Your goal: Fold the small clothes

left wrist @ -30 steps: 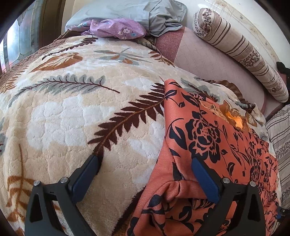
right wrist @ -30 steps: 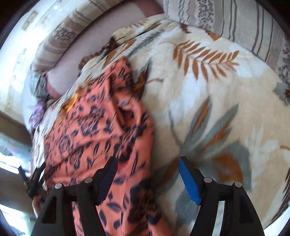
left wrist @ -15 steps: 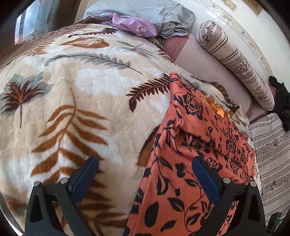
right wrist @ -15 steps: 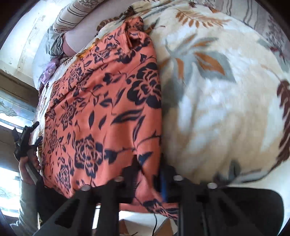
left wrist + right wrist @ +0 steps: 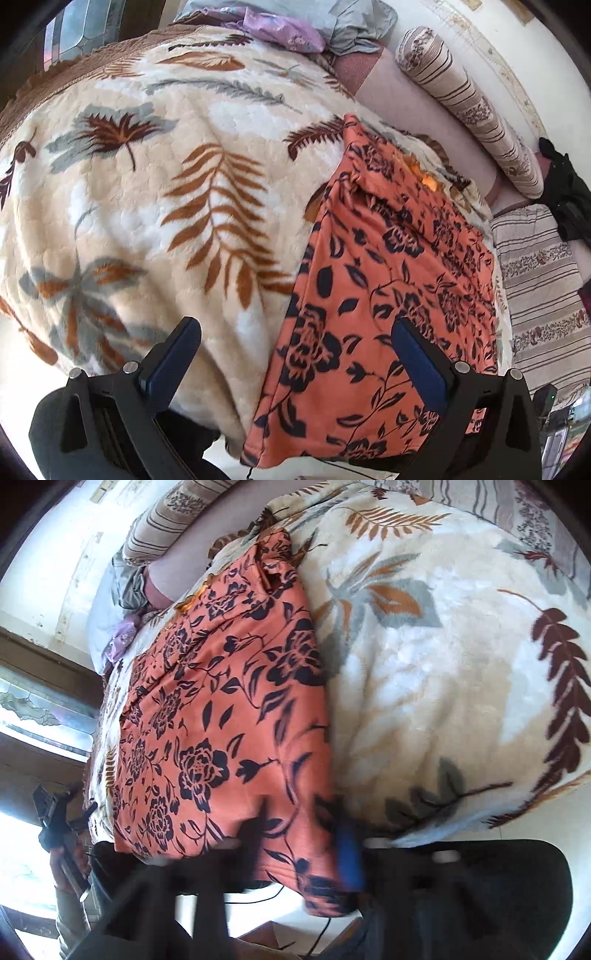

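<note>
An orange garment with dark flowers (image 5: 388,277) lies spread flat on the leaf-print blanket (image 5: 166,203), its near hem hanging over the bed's edge. My left gripper (image 5: 295,350) is open above that edge, its right finger over the garment and its left over bare blanket. In the right wrist view the garment (image 5: 221,701) runs away from me. My right gripper (image 5: 301,842) is blurred, its jaws opening around the garment's near right corner, which hangs loose between them. A hand holds the left gripper (image 5: 55,812) at the far left.
A striped bolster (image 5: 469,107) lies along the far wall. Grey cloth (image 5: 351,22) and purple cloth (image 5: 280,29) are heaped at the bed's head. A striped sheet (image 5: 535,288) lies to the right, with a black object (image 5: 565,195) beyond it.
The crumpled garment has been pulled flat toward the near edge of the bed. My right gripper shut on its corner and has since parted. My left gripper has drawn back to the bed's edge.
</note>
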`<state>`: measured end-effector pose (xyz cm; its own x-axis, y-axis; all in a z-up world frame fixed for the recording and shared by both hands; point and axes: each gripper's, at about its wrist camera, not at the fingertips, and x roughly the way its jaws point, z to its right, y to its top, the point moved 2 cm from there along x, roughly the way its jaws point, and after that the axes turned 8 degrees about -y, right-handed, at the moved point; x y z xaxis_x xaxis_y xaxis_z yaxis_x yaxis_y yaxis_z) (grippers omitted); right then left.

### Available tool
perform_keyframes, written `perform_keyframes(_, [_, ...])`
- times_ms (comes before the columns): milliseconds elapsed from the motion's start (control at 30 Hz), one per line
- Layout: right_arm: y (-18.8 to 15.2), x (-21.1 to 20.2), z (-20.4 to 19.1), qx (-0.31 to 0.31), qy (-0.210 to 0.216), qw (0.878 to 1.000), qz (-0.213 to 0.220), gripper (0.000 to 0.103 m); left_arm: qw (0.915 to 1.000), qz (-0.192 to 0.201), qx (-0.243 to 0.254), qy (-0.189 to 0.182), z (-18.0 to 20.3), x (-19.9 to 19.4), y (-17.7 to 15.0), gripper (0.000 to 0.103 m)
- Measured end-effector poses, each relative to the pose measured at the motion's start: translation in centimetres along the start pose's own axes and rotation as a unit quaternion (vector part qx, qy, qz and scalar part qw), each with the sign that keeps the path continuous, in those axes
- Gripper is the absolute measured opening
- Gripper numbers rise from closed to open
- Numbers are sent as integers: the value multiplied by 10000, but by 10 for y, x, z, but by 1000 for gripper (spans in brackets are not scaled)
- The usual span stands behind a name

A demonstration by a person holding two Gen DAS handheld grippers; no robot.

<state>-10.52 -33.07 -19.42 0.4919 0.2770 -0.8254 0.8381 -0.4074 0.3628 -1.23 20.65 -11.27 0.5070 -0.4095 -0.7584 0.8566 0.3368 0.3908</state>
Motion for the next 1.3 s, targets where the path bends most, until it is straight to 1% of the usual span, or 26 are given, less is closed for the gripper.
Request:
perform_keyframes(33, [0, 3, -4, 4, 26, 9999, 105, 92, 9999, -115, 58, 3, 1, 3, -7, 102])
perform_keyframes(100, [0, 12, -7, -27, 69, 10000, -8, 90, 9989, -380, 204, 157, 2, 12, -21, 102])
perform_keyframes(133, [0, 16, -7, -13, 28, 10000, -53, 85, 9980, -519, 243, 264, 2, 17, -27, 102])
perform_keyframes(167, [-1, 19, -5, -10, -53, 10000, -51, 70, 9970, -656, 266, 315, 2, 22, -33, 102])
perform_keyframes(200, [-2, 21, -4, -5, -160, 9999, -60, 62, 9956, -816, 302, 349, 2, 28, -38, 95])
perform_keyframes(233, [-2, 21, -2, 20, -273, 9996, -56, 45, 9940, -939, 357, 433, 1, 32, -43, 69])
perform_keyframes(267, [-1, 21, 0, 39, -359, 9993, -80, 20, 9906, -953, 543, 823, 2, 34, -46, 57])
perform_keyframes(300, [-1, 21, 2, 39, -354, 9992, -155, 14, 9876, -944, 744, 1006, 4, 33, -48, 44])
perform_keyframes(333, [0, 22, 1, -52, -386, 9990, -229, 11, 9877, -976, 793, 929, 6, 31, -47, 23])
perform_keyframes(367, [1, 21, -4, -232, -499, 9982, -256, 8, 9880, -1018, 765, 869, 7, 28, -45, 11])
perform_keyframes(467, [3, 6, -25, -714, -537, 9956, -275, 6, 9932, -775, 634, 590, 14, 1, -35, 9])
perform_keyframes(567, [-4, -45, -45, -1173, -441, 9921, 14, 6, 9957, -369, 672, 515, 23, -37, -34, 9])
perform_keyframes(600, [-8, -55, -44, -1208, -436, 9917, 29, 6, 9953, -375, 702, 558, 20, -43, -36, 0])
perform_keyframes(667, [-18, -42, -26, -1066, -502, 9922, -401, 9, 9937, -528, 584, 797, 1, -38, -38, 0])
perform_keyframes(733, [-22, -12, -1, -891, -1073, 9869, -807, 10, 9876, -772, 453, 1289, -19, -24, -37, 0])
perform_keyframes(767, [-21, -7, 5, -785, -1014, 9882, -833, 10, 9897, -735, 327, 1187, -24, -28, -34, 0])
perform_keyframes(800, [-18, -10, 6, -665, -761, 9919, -763, 10, 9932, -550, 244, 997, -22, -37, -29, 2])
perform_keyframes(833, [-11, -19, 5, -563, -535, 9954, -568, 12, 9950, -329, 321, 887, -13, -46, -21, 12])
perform_keyframes(867, [-1, -29, 3, -529, -438, 9970, -347, 25, 9951, -124, 482, 850, -2, -53, -12, 22])
perform_keyframes(900, [10, -38, 3, -497, -408, 9978, -129, 35, 9947, 124, 669, 771, 13, -58, -3, 51])
perform_keyframes(933, [26, -50, 5, -364, -376, 9985, 157, 67, 9941, 375, 831, 580, 29, -61, 6, 73])
perform_keyframes(967, [41, -59, 7, -215, -305, 9984, 432, 86, 9930, 571, 977, 325, 45, -60, 15, 78])
perform_keyframes(1033, [79, -72, 8, 102, -24, 9956, 933, 86, 9893, 654, 1303, -74, 79, -44, 30, 79])
perform_keyframes(1133, [140, -61, 10, 686, 719, 9888, 1114, 85, 9819, 410, 1739, -635, 125, 5, 41, 79])
perform_keyframes(1233, [197, -23, -9, 690, 633, 9900, 1056, 81, 9764, 61, 1958, -914, 161, 60, 43, 79])
perform_keyframes(1300, [225, 0, -17, 615, 587, 9925, 878, 76, 9786, -110, 1883, -824, 172, 89, 43, 79])
